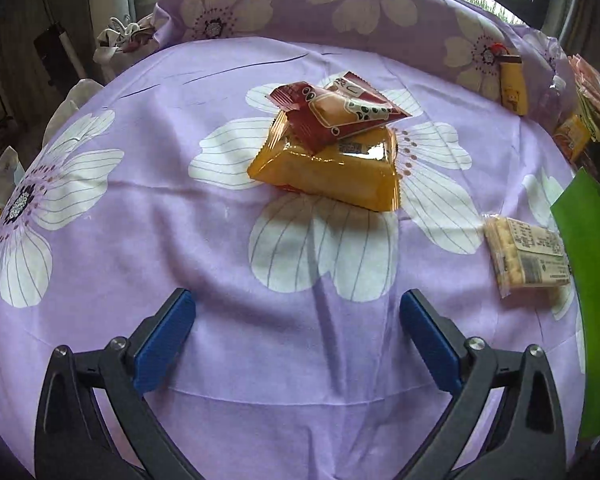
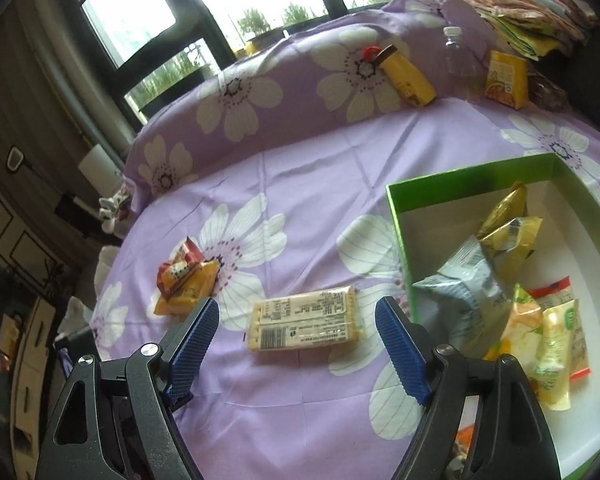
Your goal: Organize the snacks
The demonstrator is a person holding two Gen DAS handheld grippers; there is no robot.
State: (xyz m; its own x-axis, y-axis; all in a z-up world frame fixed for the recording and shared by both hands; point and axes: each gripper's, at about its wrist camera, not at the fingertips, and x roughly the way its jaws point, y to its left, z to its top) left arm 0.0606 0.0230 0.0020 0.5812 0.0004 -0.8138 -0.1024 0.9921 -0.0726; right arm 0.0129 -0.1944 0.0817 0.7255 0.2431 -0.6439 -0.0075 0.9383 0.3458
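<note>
The snacks lie on a bed under a lilac sheet printed with large white flowers. Taking the green box as the landmark: it sits at the right of the bed in the right wrist view, open-topped with a white inside. In it lie a grey bag, two yellow-green packets against its far side, and several pale yellow and red-trimmed packets at its near side.

Just left of the box, on the sheet, lies a clear cracker pack with its printed label up, apart from the box wall. Well to the left of the box lies an orange packet with a red packet stacked on top of it, touching.

Beyond the box, against the flowered pillow, lean a yellow packet, a clear bottle and an orange carton. A pile of flat packets lies behind those.

The left gripper hangs over bare sheet left of the box, jaws spread wide with nothing between them, the stacked packets ahead. The right gripper is also open and empty; the cracker pack lies on the sheet ahead of its blue pads, untouched.
</note>
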